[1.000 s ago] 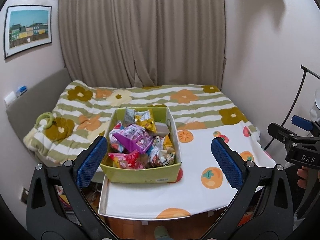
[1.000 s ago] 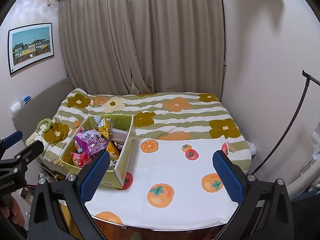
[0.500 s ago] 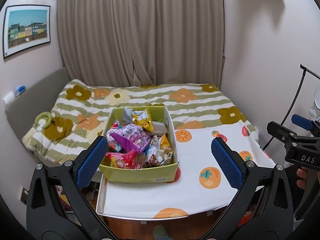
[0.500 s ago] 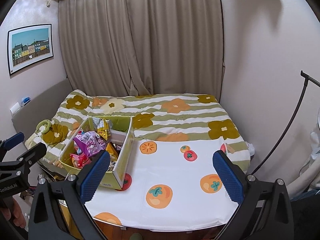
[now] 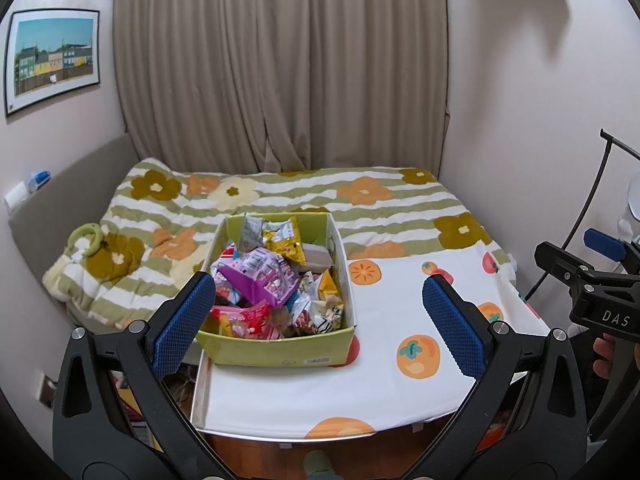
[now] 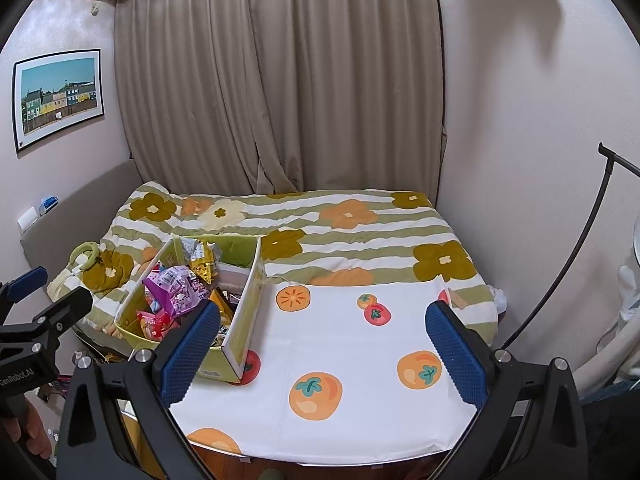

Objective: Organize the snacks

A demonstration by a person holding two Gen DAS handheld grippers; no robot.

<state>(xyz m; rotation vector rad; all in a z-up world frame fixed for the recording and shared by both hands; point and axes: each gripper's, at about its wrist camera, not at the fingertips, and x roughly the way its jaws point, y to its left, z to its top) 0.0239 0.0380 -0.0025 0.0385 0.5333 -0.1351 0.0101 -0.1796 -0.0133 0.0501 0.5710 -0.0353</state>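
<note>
A green box [image 5: 280, 348] full of mixed snack packets stands on the left part of a white table [image 5: 304, 396] with orange fruit prints. A purple packet [image 5: 260, 280] lies on top, a gold packet [image 5: 286, 242] at the back. The box also shows in the right wrist view [image 6: 244, 320]. My left gripper [image 5: 316, 328] is open and empty, held in front of and above the box. My right gripper [image 6: 324, 356] is open and empty, above the table's bare part to the right of the box.
A bed with a green-striped flower blanket [image 5: 360, 204] lies behind the table. Beige curtains [image 5: 280, 80] hang at the back. A wall is at the right, with a black stand [image 6: 560, 280]. A green ring toy [image 5: 86, 236] lies on the blanket at left.
Both grippers have drawn back and up a little; the box and table look slightly smaller and lower. Nothing was taken hold of.
</note>
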